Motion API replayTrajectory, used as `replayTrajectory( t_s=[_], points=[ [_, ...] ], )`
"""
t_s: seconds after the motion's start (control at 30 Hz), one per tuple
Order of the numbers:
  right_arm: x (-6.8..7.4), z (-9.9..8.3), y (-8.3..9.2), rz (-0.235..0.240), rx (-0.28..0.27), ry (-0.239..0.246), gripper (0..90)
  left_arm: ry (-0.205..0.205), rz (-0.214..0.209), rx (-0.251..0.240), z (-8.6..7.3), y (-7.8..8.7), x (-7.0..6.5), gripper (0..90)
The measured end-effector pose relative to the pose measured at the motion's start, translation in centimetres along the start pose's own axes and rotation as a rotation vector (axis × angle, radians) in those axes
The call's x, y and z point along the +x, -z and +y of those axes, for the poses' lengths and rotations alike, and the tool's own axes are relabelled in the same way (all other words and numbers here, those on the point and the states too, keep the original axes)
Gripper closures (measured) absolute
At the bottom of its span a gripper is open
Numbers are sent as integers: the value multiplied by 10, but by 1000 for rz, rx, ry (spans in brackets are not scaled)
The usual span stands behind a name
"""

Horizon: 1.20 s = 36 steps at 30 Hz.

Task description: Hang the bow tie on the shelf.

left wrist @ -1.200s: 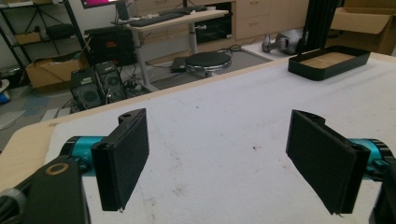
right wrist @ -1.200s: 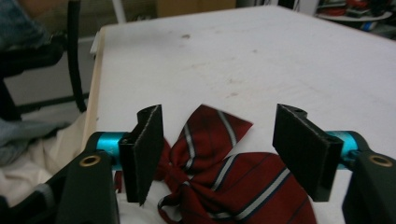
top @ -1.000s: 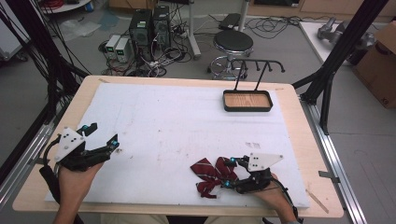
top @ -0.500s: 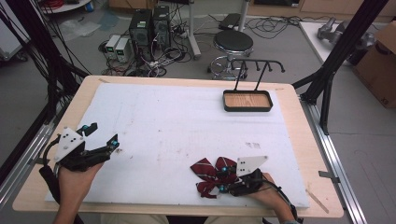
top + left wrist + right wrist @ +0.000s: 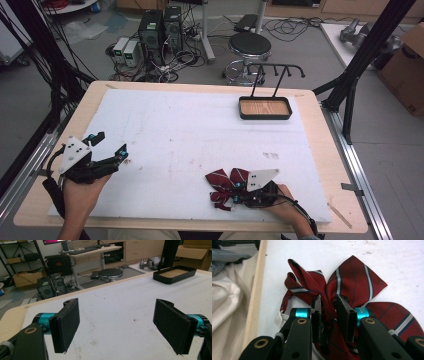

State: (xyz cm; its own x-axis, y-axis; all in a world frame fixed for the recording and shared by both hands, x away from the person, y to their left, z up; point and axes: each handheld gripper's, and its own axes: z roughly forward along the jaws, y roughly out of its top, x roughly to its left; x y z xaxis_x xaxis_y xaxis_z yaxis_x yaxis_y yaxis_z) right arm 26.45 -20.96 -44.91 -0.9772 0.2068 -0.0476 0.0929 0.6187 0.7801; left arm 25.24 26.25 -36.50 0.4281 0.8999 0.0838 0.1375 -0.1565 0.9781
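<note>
Right hand-held gripper (image 5: 329, 315) pinches the striped bow tie (image 5: 352, 282).

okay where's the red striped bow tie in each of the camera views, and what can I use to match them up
High view: the bow tie lies near the table's front edge, right of centre, at the right gripper.
Left gripper view: it isn't in this picture.
Right gripper view: centre, its knot pinched between the jaws.
Shared landmark: the white mat, also seen at and.
</note>
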Motion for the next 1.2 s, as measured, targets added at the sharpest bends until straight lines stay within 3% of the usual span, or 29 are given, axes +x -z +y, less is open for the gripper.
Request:
replayTrajectory(
  t_s=[0.13, 0.33, 0.5, 0.8, 1.2],
  points=[
    [-2, 0, 5, -57, -32, -11, 752, -1, 1, -2, 0, 0, 0, 218],
    [-11, -2, 23, -187, -132, -81, 753, -2, 0, -2, 0, 0, 0, 218],
    [-18, -2, 38, -286, -181, -114, 753, -1, 3, -2, -1, -1, 0, 218],
    [-34, 6, 55, -359, -238, -128, 754, -5, 0, 2, -1, -2, 0, 219],
    [-55, 28, 67, -413, -241, -92, 754, -3, -7, 1, -1, -4, -1, 219]
  ],
)
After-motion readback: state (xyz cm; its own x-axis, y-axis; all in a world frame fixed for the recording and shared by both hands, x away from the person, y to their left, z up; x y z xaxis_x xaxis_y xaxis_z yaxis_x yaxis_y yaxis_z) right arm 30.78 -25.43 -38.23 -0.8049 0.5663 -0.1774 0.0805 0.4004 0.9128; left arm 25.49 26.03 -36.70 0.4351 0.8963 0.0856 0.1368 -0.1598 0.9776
